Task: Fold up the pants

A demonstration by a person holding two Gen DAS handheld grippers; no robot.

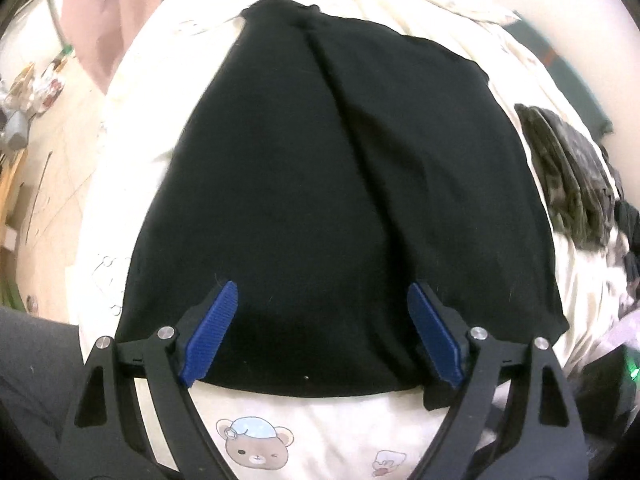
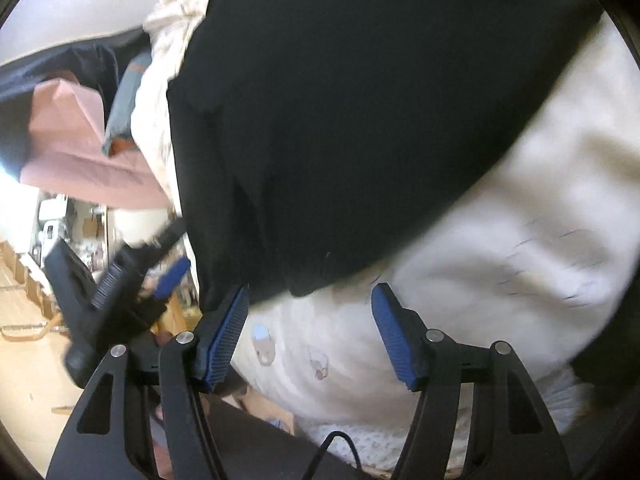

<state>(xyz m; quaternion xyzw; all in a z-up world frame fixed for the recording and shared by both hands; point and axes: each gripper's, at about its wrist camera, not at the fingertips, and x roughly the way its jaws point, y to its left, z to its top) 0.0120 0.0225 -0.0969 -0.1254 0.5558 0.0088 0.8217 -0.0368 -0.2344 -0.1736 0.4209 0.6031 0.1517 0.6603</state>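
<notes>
The black pants [image 1: 320,184] lie spread flat on a cream bedsheet [image 1: 320,432] printed with little bears, with a crease running down their middle. My left gripper [image 1: 323,292] hovers over the pants' near edge, its blue pads wide apart and nothing pinched between them. In the right wrist view the pants [image 2: 340,120] fill the upper middle, one corner pointing toward me. My right gripper [image 2: 311,291] is open just off that corner, its left pad over the pants' edge and only the bedsheet [image 2: 460,240] between the fingers. The left gripper [image 2: 132,280] shows blurred at the left.
A camouflage garment [image 1: 572,176] lies on the bed to the right of the pants. Pink cloth [image 1: 100,20] hangs past the bed's far left side, also seen as pink cloth [image 2: 80,144]. A tiled floor [image 1: 52,184] lies off the bed's left edge.
</notes>
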